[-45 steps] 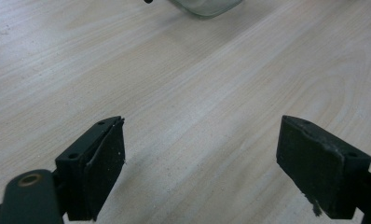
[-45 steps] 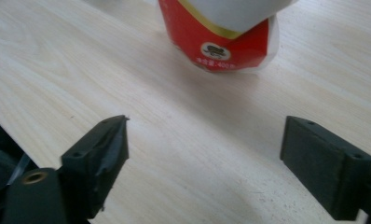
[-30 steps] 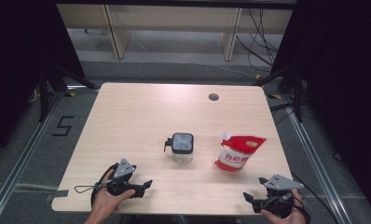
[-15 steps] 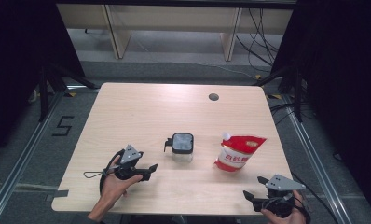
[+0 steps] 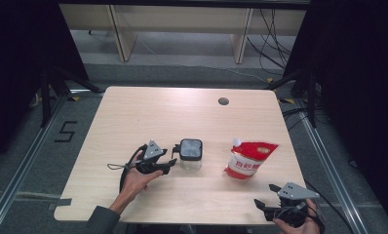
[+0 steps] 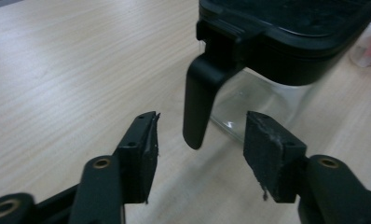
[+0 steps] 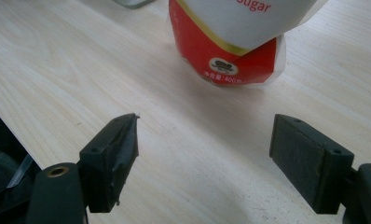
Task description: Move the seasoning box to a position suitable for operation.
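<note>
Reaching toward the jar point(image 5: 190, 154), the left tool point(image 5: 169, 157) sits just beside it in the high view, at the jar's left side. In the left gripper view the jar's black handle point(image 6: 200, 95) hangs down between the two pads point(image 6: 148, 151), with a gap on either side, so nothing is gripped; the jaws have just been closing and are still released. The jar has clear walls and a black lid point(image 6: 286, 21), and it stands near the middle of the pale wooden surface point(image 5: 148, 114).

A red and white pouch point(image 5: 248, 159) lies to the jar's right, well apart from it, with its white cap pointing away from the person. In the right gripper view the pouch point(image 7: 230, 42) shows the end of a word reading "ugar" in red, a small black emblem on a gold-edged band, and white print below it ending in "400", the rest too small to read.

The right tool point(image 5: 267, 207) rests at the near right corner of the surface, short of the pouch, jaws spread wide with bare wood between them.

A "5" point(image 5: 66, 131) is marked on the floor to the left.
</note>
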Tool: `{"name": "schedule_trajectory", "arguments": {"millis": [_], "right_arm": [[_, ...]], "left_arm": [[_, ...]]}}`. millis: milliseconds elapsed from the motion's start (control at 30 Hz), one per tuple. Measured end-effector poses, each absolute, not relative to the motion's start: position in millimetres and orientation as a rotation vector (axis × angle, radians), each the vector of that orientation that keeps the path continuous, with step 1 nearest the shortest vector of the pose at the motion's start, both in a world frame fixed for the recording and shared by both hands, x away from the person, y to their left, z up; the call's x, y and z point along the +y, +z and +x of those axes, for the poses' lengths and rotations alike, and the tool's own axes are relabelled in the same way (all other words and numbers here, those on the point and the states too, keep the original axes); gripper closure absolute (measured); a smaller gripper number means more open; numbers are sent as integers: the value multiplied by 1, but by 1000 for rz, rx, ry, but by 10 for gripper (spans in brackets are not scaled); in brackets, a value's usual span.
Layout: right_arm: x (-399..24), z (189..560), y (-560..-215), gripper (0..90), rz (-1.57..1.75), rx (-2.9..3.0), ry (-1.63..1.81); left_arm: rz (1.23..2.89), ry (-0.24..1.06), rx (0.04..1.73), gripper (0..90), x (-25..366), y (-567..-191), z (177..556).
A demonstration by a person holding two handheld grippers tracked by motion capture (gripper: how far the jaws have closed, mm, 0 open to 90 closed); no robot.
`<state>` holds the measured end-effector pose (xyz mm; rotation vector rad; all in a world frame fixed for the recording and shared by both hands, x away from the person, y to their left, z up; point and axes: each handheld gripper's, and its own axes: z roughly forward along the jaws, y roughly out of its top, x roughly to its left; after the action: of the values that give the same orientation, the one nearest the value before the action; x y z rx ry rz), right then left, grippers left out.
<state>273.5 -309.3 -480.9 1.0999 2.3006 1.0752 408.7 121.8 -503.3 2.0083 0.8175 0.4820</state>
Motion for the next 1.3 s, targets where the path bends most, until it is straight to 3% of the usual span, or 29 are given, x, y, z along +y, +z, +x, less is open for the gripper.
{"name": "schedule_trajectory", "arguments": {"millis": [300,700,1300], "right_arm": [[-310,274,-481,243,1101,2313,1076],[-308,275,-482,237,1056,2317,1096],[-309,275,-482,235,1063,2318,1091]], "left_arm": [[2011,495,761,640,118,-503,420],[2059,519,688,743,111,-502,424],[2014,530,720,755,108,-499,399]]}}
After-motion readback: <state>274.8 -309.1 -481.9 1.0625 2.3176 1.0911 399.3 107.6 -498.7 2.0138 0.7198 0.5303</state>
